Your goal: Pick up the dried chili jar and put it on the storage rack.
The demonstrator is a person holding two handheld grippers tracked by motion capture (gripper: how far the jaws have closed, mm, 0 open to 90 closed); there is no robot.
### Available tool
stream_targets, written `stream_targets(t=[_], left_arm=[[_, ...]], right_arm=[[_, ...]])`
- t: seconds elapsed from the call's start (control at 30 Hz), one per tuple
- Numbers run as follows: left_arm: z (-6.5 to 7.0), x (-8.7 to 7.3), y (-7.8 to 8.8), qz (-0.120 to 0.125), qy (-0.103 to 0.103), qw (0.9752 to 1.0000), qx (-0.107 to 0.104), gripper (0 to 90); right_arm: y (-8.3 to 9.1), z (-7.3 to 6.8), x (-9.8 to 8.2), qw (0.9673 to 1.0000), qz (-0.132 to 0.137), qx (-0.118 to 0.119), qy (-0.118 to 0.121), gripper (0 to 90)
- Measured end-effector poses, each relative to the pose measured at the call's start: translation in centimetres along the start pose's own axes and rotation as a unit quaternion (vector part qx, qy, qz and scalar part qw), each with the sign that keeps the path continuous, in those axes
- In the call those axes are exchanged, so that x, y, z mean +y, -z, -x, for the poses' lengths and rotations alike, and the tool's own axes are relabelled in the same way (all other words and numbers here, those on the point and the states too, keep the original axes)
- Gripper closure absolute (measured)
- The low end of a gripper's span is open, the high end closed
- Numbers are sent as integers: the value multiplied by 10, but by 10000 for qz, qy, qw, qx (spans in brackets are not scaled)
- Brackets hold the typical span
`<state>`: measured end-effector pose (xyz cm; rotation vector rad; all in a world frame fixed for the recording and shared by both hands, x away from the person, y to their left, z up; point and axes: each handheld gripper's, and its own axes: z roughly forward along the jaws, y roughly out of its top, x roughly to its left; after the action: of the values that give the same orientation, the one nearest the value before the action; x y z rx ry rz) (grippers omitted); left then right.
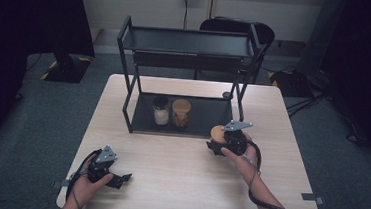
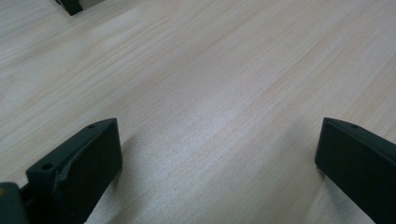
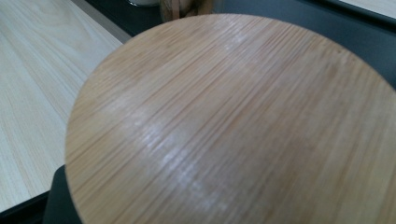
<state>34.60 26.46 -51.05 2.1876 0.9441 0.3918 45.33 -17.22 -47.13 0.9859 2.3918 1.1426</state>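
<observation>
Left gripper (image 1: 109,171) sits low over the near left of the table (image 1: 182,179), fingers (image 2: 77,168) wide apart on nothing. Right gripper (image 1: 223,143) has its fingers clamped on a jar with a bamboo lid (image 3: 233,121), just off the front edge of the black rack (image 1: 188,39). Farther back, on the rack's bottom tray, stand a dark-lidded jar (image 1: 161,110) and a bamboo-lidded jar (image 1: 181,113), side by side.

— Where's the wooden-lidded jar (image 1: 217,134)?
— In the right gripper (image 1: 223,143), at four o'clock from the rack (image 1: 188,42), just by its tray edge.
— And the left gripper (image 1: 110,175)?
— At seven o'clock, resting on the table (image 1: 187,180).
</observation>
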Motion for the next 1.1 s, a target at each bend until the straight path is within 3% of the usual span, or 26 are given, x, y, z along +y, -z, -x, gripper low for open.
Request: stream_targets(t=[1.1], left_arm=[[0, 0, 0, 1, 0, 10000, 1, 2]], right_arm=[[-19, -8, 27, 9999, -51, 119, 92, 255]])
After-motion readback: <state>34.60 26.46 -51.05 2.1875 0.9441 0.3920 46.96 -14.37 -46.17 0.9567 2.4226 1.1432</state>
